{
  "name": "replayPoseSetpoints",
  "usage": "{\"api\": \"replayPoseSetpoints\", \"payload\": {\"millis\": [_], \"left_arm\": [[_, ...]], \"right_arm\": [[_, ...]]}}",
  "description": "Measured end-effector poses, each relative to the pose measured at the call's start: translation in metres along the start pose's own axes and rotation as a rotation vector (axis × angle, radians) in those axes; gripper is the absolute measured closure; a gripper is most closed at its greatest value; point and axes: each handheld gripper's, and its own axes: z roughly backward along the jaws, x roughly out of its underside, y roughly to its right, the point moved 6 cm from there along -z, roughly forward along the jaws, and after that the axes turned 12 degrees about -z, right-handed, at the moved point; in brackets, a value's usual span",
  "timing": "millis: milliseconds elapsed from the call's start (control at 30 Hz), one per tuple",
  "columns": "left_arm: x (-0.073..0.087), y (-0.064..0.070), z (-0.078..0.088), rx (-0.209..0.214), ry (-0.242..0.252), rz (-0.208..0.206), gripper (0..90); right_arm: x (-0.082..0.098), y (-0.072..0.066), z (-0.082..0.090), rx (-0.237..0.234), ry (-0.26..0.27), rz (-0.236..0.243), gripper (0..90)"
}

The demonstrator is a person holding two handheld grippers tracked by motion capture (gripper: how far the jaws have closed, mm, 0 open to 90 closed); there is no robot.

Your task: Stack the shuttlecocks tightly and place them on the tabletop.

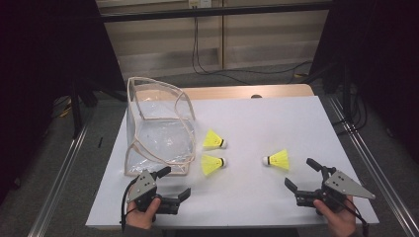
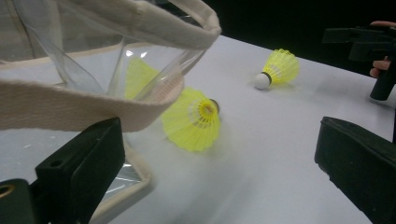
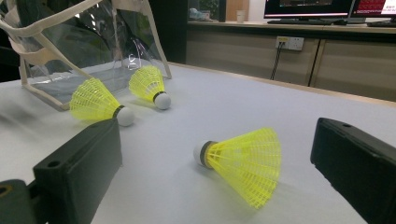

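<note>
From the high view, a clear bag (image 1: pixel 159 129) with cream webbing trim stands on the left part of a white table (image 1: pixel 257 123); this bag is the landmark for everything else. Two yellow shuttlecocks lie just to its right, the farther shuttlecock (image 1: pixel 214 140) and the nearer shuttlecock (image 1: pixel 213 164), both with white cork tips turned away from the bag; a third, the lone shuttlecock (image 1: pixel 277 159), lies well apart from the bag toward the right, its tip pointing back at the bag. The left gripper (image 1: pixel 177 182) sits just in front of the bag's near corner, jaws spread, holding nothing; the right gripper (image 1: pixel 302 175) is far from the bag, near the lone shuttlecock, jaws also spread and empty.

In the left gripper view, the bag's webbing strap (image 2: pixel 93 107) crosses just above the left jaw; the nearer shuttlecock (image 2: pixel 194 120) lies beside the bag, between the wide-apart jaws but beyond them; the lone shuttlecock (image 2: pixel 276 68) is farther off.

In the right gripper view, the lone shuttlecock (image 3: pixel 245 163) lies on its side between the parted jaws, untouched; the other two lie beside the bag (image 3: pixel 79 51) at the far left.
</note>
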Motion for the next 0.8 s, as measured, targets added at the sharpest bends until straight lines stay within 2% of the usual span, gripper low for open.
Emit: {"api": "replayPoseSetpoints", "payload": {"millis": [533, 800], "left_arm": [[-0.006, 0.020, -0.022, 0.070, -0.017, 0.001, 1.8], [-0.005, 0.023, -0.027, 0.084, -0.033, 0.002, 1.8]], "right_arm": [[0.000, 0.000, 0.000, 0.005, 0.002, 0.006, 1.5], [0.000, 0.000, 0.000, 0.006, 0.001, 0.009, 1.7]]}}
